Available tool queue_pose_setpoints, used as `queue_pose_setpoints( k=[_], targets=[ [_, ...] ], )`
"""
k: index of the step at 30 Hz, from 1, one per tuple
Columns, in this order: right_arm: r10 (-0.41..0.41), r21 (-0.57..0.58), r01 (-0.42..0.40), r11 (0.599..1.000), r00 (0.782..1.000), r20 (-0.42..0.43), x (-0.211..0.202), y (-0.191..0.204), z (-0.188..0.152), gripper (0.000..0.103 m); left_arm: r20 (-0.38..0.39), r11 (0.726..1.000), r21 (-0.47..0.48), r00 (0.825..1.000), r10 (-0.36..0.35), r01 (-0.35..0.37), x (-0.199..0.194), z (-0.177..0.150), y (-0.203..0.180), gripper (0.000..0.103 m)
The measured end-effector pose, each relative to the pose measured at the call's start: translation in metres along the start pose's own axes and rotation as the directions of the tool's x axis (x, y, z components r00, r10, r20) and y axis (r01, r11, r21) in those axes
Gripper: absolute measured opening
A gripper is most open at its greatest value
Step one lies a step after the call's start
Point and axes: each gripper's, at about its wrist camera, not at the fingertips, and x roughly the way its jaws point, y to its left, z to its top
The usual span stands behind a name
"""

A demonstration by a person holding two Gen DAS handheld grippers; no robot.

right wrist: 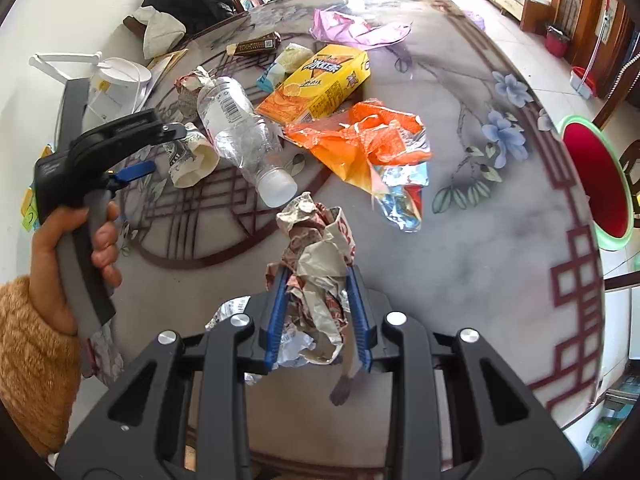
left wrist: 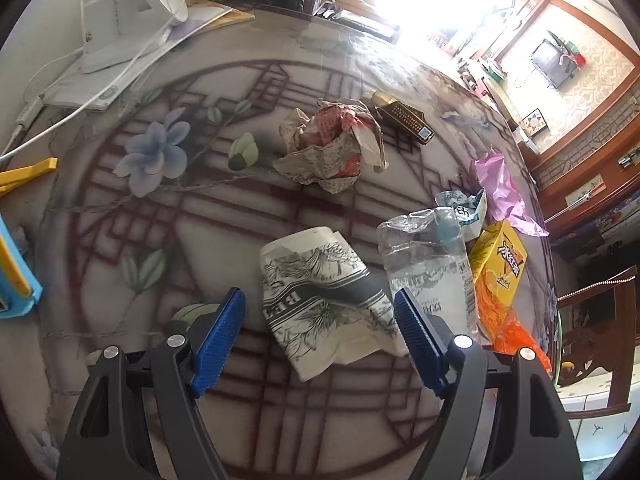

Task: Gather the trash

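Trash lies scattered on a round flower-patterned table (left wrist: 168,208). My left gripper (left wrist: 320,296) hangs open just above a crushed paper cup (left wrist: 316,280) with black print, one pad on each side and clear of it. Beside the cup lie a clear plastic bottle (left wrist: 432,264), a yellow juice carton (left wrist: 500,268) and an orange wrapper (right wrist: 368,140). A crumpled red-and-white paper wrapper (left wrist: 328,140) sits farther back. My right gripper (right wrist: 316,272) is shut on another crumpled paper wrapper (right wrist: 316,248), held above the table.
A red bin with a green rim (right wrist: 596,184) stands off the table's right edge. A pink bag (left wrist: 504,188), a dark flat pack (left wrist: 404,116), a white lamp (left wrist: 116,12) with its cable and some books sit at the back. A person's hand (right wrist: 76,248) holds the left gripper.
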Motion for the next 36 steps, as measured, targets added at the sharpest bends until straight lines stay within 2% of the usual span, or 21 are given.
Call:
queue_pose_setpoints(
  k=[3, 4, 6, 10, 15, 23, 31, 36],
  targets=[
    [-0.005, 0.008, 0.005, 1.000, 1.000, -0.001, -0.002, -0.005, 0.000, 0.029, -0.016, 1.000, 0.003, 1.000, 0.009, -0.009, 0.013, 0.001, -0.003, 0.075],
    [-0.004, 0.011, 0.004, 1.000, 1.000, -0.003, -0.002, -0.006, -0.001, 0.029, -0.022, 1.000, -0.001, 1.000, 0.010, -0.010, 0.015, 0.001, -0.004, 0.072],
    [-0.003, 0.009, 0.003, 1.000, 1.000, -0.002, -0.003, -0.007, 0.000, 0.029, -0.031, 1.000, 0.006, 0.999, 0.008, -0.007, 0.017, 0.001, -0.006, 0.052],
    [-0.003, -0.004, 0.003, 1.000, 1.000, 0.009, -0.005, -0.007, 0.003, 0.029, -0.028, 1.000, 0.020, 0.999, -0.015, 0.016, 0.016, -0.002, -0.006, 0.047],
    [0.001, -0.013, -0.001, 1.000, 1.000, 0.011, -0.004, -0.007, 0.009, 0.029, -0.010, 0.999, 0.000, 0.999, -0.049, 0.049, -0.004, -0.009, 0.003, 0.046],
    [0.003, -0.028, -0.002, 1.000, 1.000, 0.031, -0.004, -0.005, 0.025, 0.030, 0.039, 0.997, 0.061, 0.997, -0.059, 0.057, -0.043, -0.030, 0.002, 0.046],
    [0.005, -0.070, -0.001, 0.998, 0.998, 0.059, -0.007, 0.006, 0.039, 0.030, 0.072, 0.988, 0.127, 0.993, -0.097, 0.087, -0.070, -0.047, -0.019, 0.046],
    [0.002, -0.070, 0.003, 0.998, 0.997, 0.082, -0.012, 0.005, 0.044, 0.030, 0.085, 0.981, 0.168, 0.990, -0.112, 0.097, -0.077, -0.048, -0.034, 0.047]
  ],
)
